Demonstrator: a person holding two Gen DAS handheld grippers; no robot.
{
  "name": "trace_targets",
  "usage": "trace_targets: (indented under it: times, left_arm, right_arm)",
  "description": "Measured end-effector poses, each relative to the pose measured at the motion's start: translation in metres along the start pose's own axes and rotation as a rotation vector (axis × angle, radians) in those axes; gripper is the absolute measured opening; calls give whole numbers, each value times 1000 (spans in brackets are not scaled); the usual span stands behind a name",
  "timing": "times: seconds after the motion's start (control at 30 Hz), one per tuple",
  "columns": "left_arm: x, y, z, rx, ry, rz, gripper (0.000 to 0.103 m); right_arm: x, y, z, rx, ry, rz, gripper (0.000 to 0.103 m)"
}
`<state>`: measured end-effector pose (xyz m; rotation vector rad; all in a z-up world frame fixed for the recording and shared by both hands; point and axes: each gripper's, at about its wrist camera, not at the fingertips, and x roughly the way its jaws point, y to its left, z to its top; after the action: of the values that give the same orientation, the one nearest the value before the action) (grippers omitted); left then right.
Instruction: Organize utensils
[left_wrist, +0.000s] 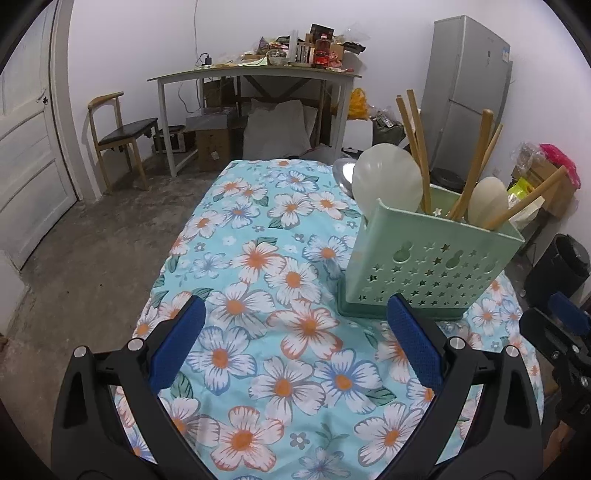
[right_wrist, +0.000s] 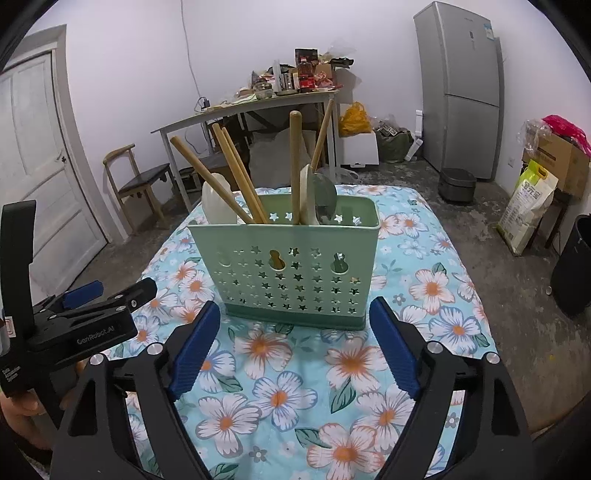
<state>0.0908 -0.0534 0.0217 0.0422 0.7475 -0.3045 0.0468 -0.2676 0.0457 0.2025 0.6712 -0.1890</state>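
Floral tablecloth (right_wrist: 280, 398) over a table in a cluttered room, green utensil holder (right_wrist: 286, 266) upright on it holding wooden chopsticks (right_wrist: 236, 173) and pale spoons (left_wrist: 386, 181), left gripper (left_wrist: 295, 347) and right gripper (right_wrist: 293, 347) both spread wide and empty just before it

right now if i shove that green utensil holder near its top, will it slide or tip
Probably tip: the green utensil holder is tall on a narrow base, with long wooden handles sticking above its rim. The floral cloth underneath looks soft, so sliding seems unlikely. Perforated plastic suggests lightness.
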Motion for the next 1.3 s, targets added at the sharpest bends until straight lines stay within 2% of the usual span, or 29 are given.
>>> trace_targets:
  times: [0.57,0.9,1.3]
  left_arm:
    - [5,2,-1,-2,35,31,95]
    - [1,17,-10,0,18,76,95]
    - [4,27,-8,-20,28,85,95]
  right_arm:
    - [6,-2,-4,2,16,-16,87]
    - [7,11,-12,-4,26,-7,87]
    - [17,23,-13,-24,44,5,90]
